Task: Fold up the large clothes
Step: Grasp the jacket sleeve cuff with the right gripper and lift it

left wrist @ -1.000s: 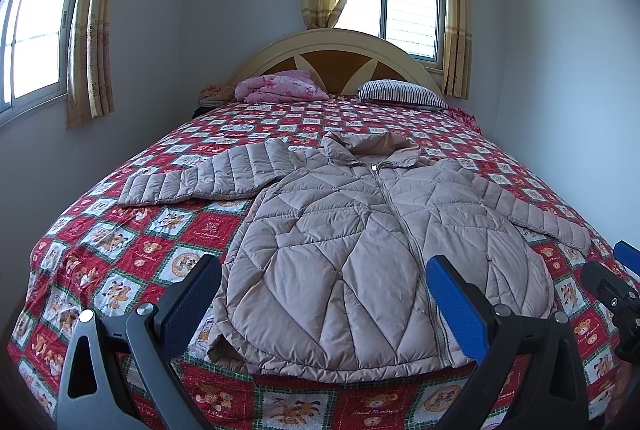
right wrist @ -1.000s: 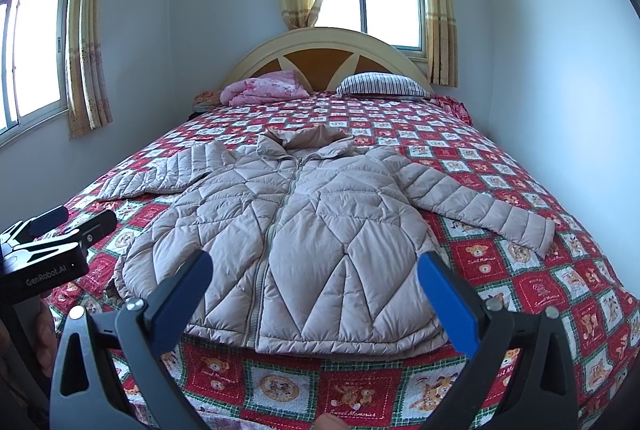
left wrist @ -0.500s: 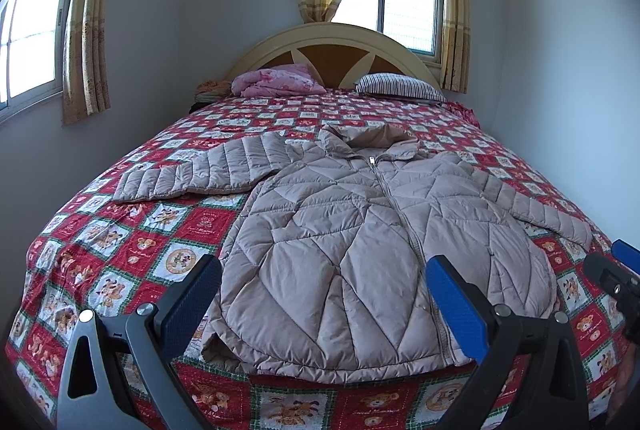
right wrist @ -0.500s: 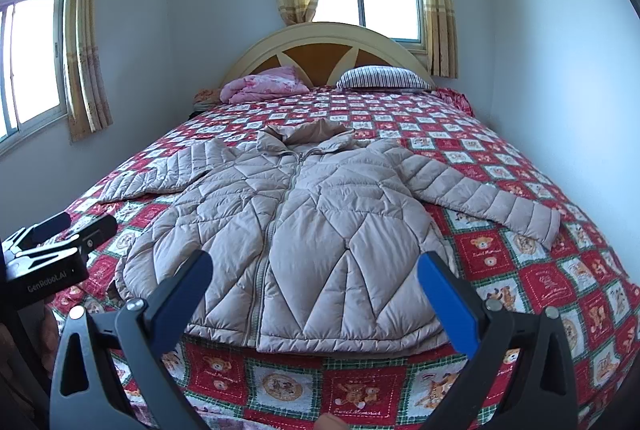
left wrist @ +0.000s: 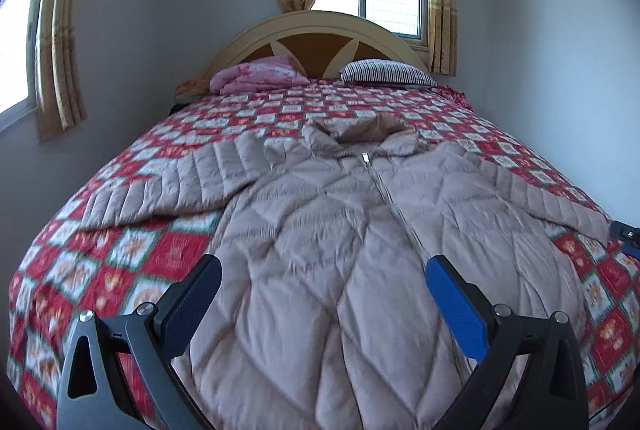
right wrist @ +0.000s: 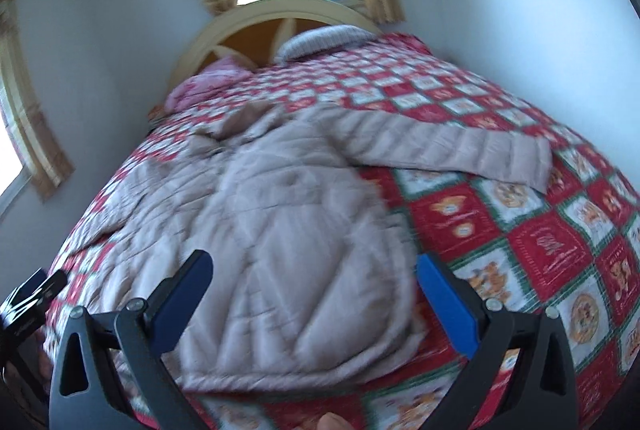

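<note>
A beige quilted jacket [left wrist: 360, 250] lies flat and zipped on the bed [left wrist: 120, 250], sleeves spread to both sides. The left gripper [left wrist: 324, 306] and the right gripper [right wrist: 314, 294] hang above its lower part, both with jaws wide and holding nothing.

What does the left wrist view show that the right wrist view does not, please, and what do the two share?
Only the left wrist view shows the jacket's zipper pull sharply, the sleeve spread to the left side of the picture, and the left tongs open over the jacket's body. Only the right wrist view shows the other sleeve's cuff in full and the right tongs open over the hem. Both show the beige quilted jacket lying flat on the red patterned bedspread, the headboard and the striped pillow.
</note>
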